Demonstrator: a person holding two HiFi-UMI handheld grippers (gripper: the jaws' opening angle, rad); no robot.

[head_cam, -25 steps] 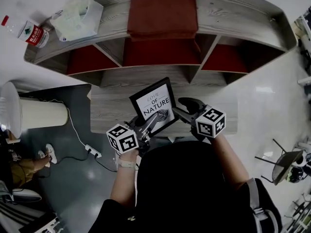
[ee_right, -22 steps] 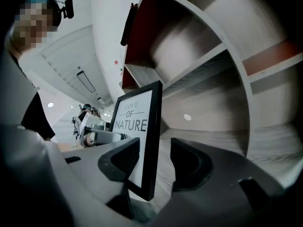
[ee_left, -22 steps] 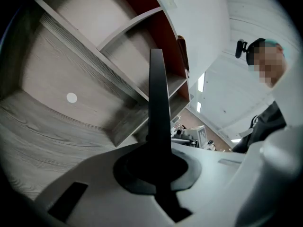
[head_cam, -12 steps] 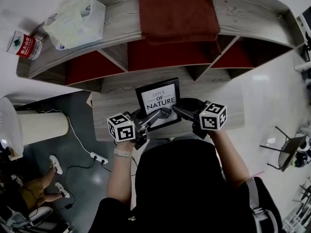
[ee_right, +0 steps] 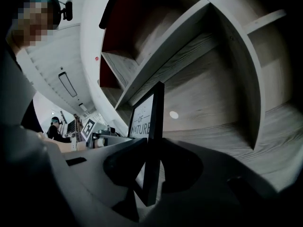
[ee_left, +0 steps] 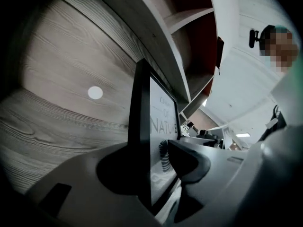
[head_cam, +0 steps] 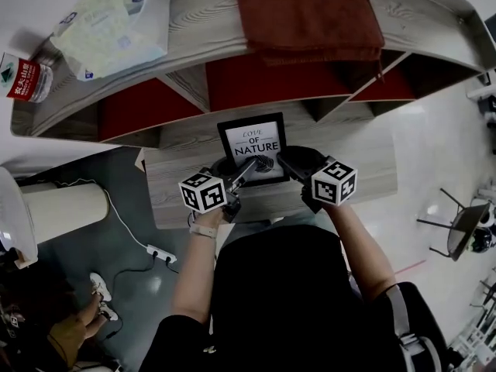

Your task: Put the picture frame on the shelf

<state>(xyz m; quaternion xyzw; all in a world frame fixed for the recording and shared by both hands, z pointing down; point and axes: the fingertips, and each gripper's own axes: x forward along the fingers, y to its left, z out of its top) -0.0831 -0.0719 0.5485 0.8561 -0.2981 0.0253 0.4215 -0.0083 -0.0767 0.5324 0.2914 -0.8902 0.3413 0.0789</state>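
Black picture frame (head_cam: 252, 147) reading "LOVE OF NATURE", grey wood shelf (head_cam: 194, 22)

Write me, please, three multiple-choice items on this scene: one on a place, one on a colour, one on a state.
1. The tissue pack lies: A in a red compartment; B on the shelf top; C on the floor.
2. The border of the picture frame is: A white; B red; C black.
3. The picture frame is: A upright; B lying face down; C hung on a wall.
Answers: B, the head view shows it on the grey wood top; C, its edge is black in every view; A, both gripper views show it vertical.
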